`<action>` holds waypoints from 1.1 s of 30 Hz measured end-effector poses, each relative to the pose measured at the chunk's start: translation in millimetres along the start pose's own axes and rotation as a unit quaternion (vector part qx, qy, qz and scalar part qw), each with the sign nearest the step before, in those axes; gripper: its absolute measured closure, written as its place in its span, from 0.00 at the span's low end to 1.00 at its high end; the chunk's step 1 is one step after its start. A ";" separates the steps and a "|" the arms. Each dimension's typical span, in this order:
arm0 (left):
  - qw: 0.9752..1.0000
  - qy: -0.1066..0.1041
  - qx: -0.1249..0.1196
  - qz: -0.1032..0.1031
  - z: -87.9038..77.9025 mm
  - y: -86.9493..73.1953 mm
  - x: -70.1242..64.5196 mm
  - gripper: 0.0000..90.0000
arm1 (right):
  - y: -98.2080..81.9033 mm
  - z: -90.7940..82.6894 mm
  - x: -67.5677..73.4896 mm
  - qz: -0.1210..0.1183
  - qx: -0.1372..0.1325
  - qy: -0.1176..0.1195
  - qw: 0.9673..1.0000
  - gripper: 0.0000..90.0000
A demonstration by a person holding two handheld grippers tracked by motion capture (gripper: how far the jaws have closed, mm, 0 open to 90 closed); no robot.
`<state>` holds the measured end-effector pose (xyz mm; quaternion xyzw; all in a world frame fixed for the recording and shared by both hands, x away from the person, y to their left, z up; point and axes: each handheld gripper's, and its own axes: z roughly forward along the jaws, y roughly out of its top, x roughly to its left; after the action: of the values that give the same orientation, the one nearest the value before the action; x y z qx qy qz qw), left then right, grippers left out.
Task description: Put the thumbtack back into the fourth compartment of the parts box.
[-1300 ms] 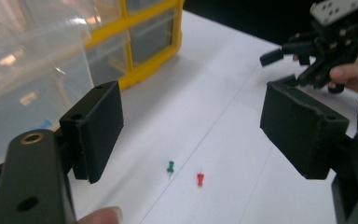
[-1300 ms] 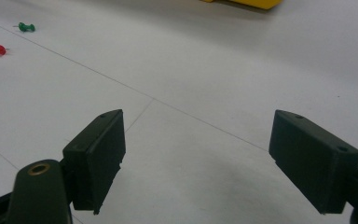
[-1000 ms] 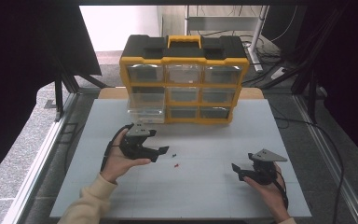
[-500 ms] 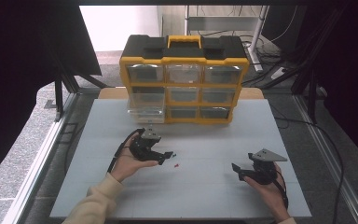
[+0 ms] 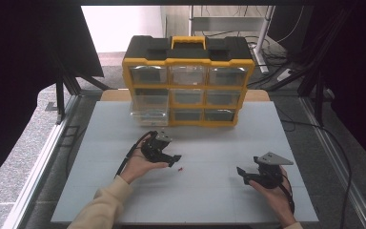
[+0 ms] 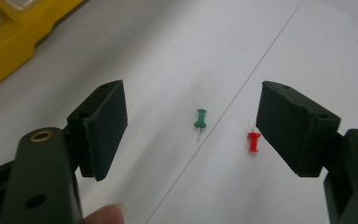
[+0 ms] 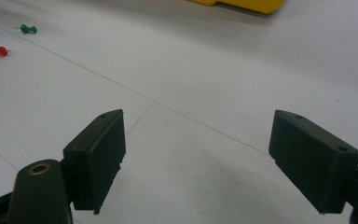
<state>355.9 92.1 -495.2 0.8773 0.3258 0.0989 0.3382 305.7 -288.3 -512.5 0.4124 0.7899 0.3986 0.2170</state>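
- Left gripper view: left claw (image 6: 193, 128) is held released above the counter (image 6: 177, 56); green pushpin (image 6: 200, 119) lies between its jaws, red pushpin (image 6: 253, 141) beside the right jaw.
- Right claw (image 7: 196, 154) is held released, empty.

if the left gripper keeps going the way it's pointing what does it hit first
Probably the small green plastic push pin, which lies on the white table between the open jaws of the left gripper. The small red push pin lies close by the right-hand jaw; depth is hard to judge.
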 end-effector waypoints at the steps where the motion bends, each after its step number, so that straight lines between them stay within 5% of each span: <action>1: 1.000 -0.001 0.004 0.001 1.8 0.6 -0.2 0.27 | 0.0 -0.1 0.0 0.000 0.000 0.000 1.000 0.21; 6: 1.000 0.004 0.021 0.015 11.1 1.2 1.4 0.29 | 0.0 0.2 0.1 0.000 0.000 0.002 1.000 0.21; 18: 0.999 -0.009 0.038 -0.002 24.8 -0.7 7.8 0.30 | -0.1 0.8 0.5 -0.001 0.002 0.002 1.000 0.21; 24: 0.998 -0.011 0.054 0.007 33.2 0.1 8.7 0.31 | -0.2 0.6 0.4 -0.001 0.002 0.003 1.000 0.21; 33: 0.998 -0.009 0.066 0.013 36.7 1.1 4.8 0.42 | -0.2 0.4 0.5 -0.001 0.002 0.001 1.000 0.21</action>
<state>374.5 75.1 -522.3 0.9029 0.3168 0.0740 0.2810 305.7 -287.8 -512.9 0.4112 0.7918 0.3970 0.2154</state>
